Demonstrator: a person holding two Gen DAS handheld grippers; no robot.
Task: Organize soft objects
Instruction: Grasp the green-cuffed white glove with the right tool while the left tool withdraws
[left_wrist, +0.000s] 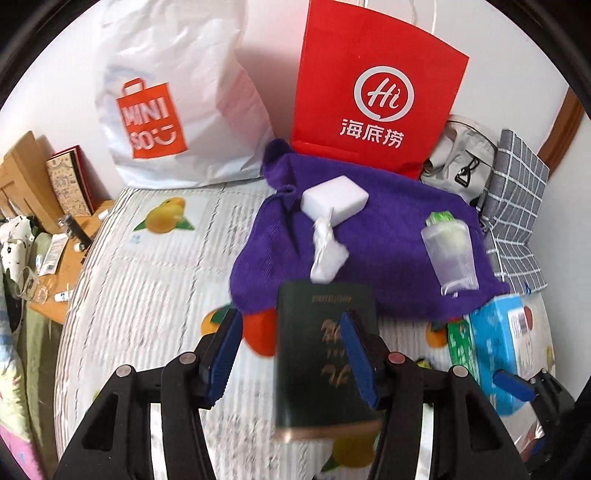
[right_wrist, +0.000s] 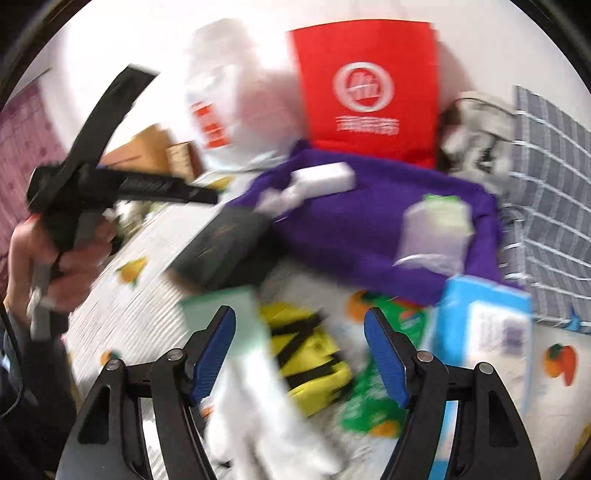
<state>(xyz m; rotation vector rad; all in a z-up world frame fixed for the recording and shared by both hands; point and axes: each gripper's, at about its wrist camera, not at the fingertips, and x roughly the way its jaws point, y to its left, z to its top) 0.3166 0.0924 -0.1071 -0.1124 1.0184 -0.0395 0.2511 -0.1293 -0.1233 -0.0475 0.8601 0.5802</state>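
My left gripper (left_wrist: 290, 317) hangs open over a dark green book (left_wrist: 325, 369). Its right pad overlaps the cover and its left pad stands apart from the book's edge. Beyond it a purple towel (left_wrist: 388, 258) carries a white sponge block (left_wrist: 334, 199), a crumpled tissue (left_wrist: 327, 251) and a clear bottle (left_wrist: 448, 247). My right gripper (right_wrist: 301, 312) is open above a white and mint packet (right_wrist: 251, 369) and a yellow pouch with black straps (right_wrist: 310, 362), gripping neither. The right wrist view is blurred. It shows my left gripper (right_wrist: 199, 195) above the book (right_wrist: 221, 251).
A red paper bag (left_wrist: 376, 92) and a white shopping bag (left_wrist: 173, 103) stand against the wall. A grey backpack (left_wrist: 461, 155) and checked cloth (left_wrist: 517, 206) lie at the right. A blue box (left_wrist: 498, 339) and green packet (left_wrist: 458, 343) are nearby. A cluttered bedside table (left_wrist: 74, 258) is at the left.
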